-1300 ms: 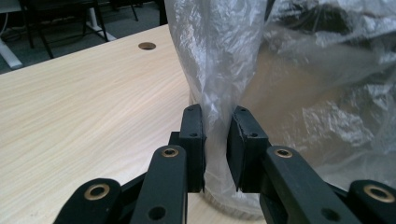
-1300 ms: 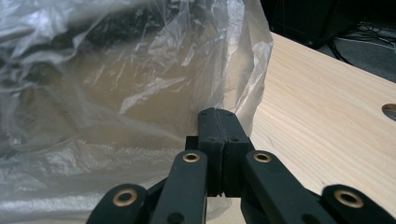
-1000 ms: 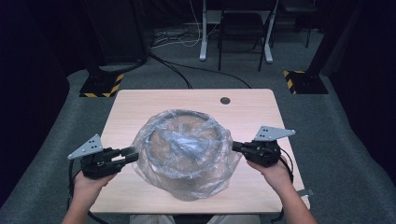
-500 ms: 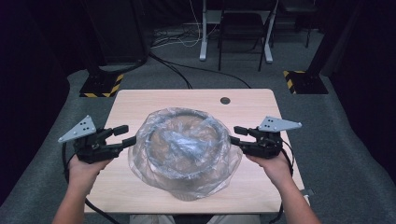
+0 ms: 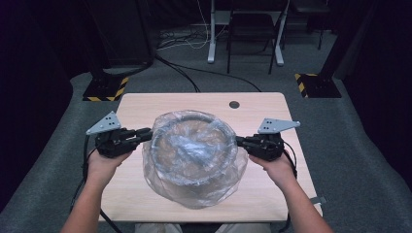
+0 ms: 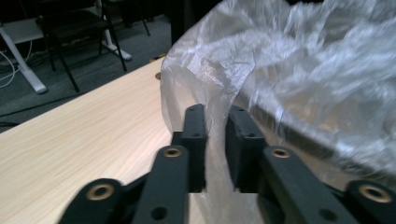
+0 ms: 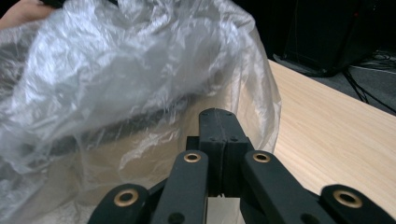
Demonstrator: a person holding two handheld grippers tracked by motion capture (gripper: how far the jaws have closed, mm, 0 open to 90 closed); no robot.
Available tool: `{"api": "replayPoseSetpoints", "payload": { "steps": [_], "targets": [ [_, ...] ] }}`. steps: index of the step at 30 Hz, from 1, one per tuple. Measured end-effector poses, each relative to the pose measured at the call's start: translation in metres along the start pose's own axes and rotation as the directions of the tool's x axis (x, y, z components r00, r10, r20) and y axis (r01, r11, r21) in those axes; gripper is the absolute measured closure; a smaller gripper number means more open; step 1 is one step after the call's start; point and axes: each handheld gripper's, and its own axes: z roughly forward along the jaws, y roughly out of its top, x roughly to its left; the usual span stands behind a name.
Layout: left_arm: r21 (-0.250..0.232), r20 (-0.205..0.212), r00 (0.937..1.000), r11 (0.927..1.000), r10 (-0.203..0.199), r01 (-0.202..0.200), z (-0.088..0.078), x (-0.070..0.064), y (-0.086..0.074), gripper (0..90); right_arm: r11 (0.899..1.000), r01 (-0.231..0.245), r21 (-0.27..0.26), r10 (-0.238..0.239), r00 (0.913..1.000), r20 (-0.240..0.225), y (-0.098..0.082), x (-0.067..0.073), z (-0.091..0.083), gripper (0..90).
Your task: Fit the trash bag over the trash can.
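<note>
**Both grippers pinch the bag's edges as it is stretched over the round bin**

A clear plastic bag (image 5: 194, 162) lies draped over a dark round bin (image 5: 193, 145) in the middle of the desk (image 5: 141, 104), its film spilling down toward the person's side. The left hand-held gripper (image 5: 145, 134) stands at the bag's left edge; in the left gripper view its jaws have just been closing and now pinch a fold of film (image 6: 215, 154) between them, a narrow gap showing at the tips. The right hand-held gripper (image 5: 241, 141) sits at the right edge with its jaws pressed together, and in the right gripper view the film (image 7: 140, 84) gathers at their tips (image 7: 218, 122), seemingly caught there; they too have just been closing.

The step in hand looks like fitting the bag over the bin's rim. The next move probably calls for both hands to draw the film outward and down evenly, without tearing it or tipping the bin.

Half a second earlier both grippers stood spread beside the bag; a second ago the left one sat lower on the desk, nearer the person.
</note>
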Motion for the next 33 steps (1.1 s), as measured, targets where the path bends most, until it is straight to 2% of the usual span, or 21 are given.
{"api": "replayPoseSetpoints", "payload": {
  "steps": [3,7,13,15,16,20,22,24,25,26,28,29,31,33],
  "targets": [
    [0.023,-0.008,0.9998,0.9996,0.018,-0.018,0.004,-0.002,-0.003,84.2,1.0,0.012,0.02,-0.012,0.9999,0.01,-0.002,0.001,0.002,90.0],
    [0.011,-0.012,0.9999,0.9999,0.011,-0.01,0.001,-0.002,-0.005,84.7,1.0,0.013,0.003,-0.013,0.999,0.043,-0.003,-0.001,-0.003,88.8],
    [0.004,-0.012,0.9999,1.0,0.003,-0.003,-0.008,0.001,-0.005,87.2,0.999,0.016,-0.035,-0.013,0.9952,0.097,0.009,-0.004,-0.019,70.9],
    [-0.013,-0.018,0.9998,0.9999,-0.006,0.006,-0.014,0.003,-0.003,86.5,0.998,0.008,-0.061,-0.001,0.9932,0.116,0.014,-0.005,-0.022,64.4],
    [-0.022,-0.02,0.9998,0.9997,-0.008,0.008,-0.016,0.003,-0.002,84.9,0.997,0.0,-0.079,0.009,0.9927,0.121,0.018,-0.006,-0.024,62.3],
    [-0.053,-0.017,0.9997,0.9985,-0.017,0.016,-0.02,0.003,0.004,75.9,0.99,-0.017,-0.143,0.03,0.9956,0.088,0.033,-0.005,-0.025,55.4],
    [-0.072,-0.007,0.9996,0.9971,-0.027,0.026,-0.021,0.003,0.007,66.6,0.99,-0.009,-0.14,0.019,0.9974,0.069,0.041,-0.003,-0.02,53.2],
    [-0.083,-0.022,0.9993,0.9962,-0.029,0.027,-0.02,0.002,0.01,54.6,0.994,-0.003,-0.11,0.009,0.9986,0.051,0.045,-0.002,-0.011,51.1],
    [-0.083,-0.022,0.9993,0.9962,-0.029,0.027,-0.02,0.002,0.01,50.9,0.994,-0.003,-0.11,0.009,0.9986,0.051,0.045,-0.002,-0.011,51.1],
    [-0.098,-0.018,0.9993,0.9946,-0.034,0.032,-0.018,0.003,0.012,48.1,0.997,-0.006,-0.076,0.009,0.9992,0.04,0.046,-0.003,-0.002,50.7],
    [-0.101,-0.01,0.9992,0.9941,-0.04,0.039,-0.017,0.003,0.012,46.6,0.998,-0.011,-0.062,0.013,0.9995,0.028,0.046,-0.004,0.002,50.7],
    [-0.098,0.005,0.999,0.9942,-0.044,0.044,-0.012,0.004,0.013,46.7,0.999,-0.027,-0.045,0.027,0.9996,0.006,0.043,-0.006,0.009,54.5],
    [-0.082,0.01,0.9992,0.9959,-0.037,0.038,-0.005,0.004,0.013,49.0,0.999,-0.024,-0.033,0.023,0.9996,-0.016,0.04,-0.006,0.014,65.0],
    [-0.07,0.024,0.9993,0.9971,-0.029,0.03,0.001,0.004,0.013,57.0,0.999,-0.008,-0.036,0.007,0.9998,-0.02,0.038,-0.005,0.016,76.2]
  ]
}}
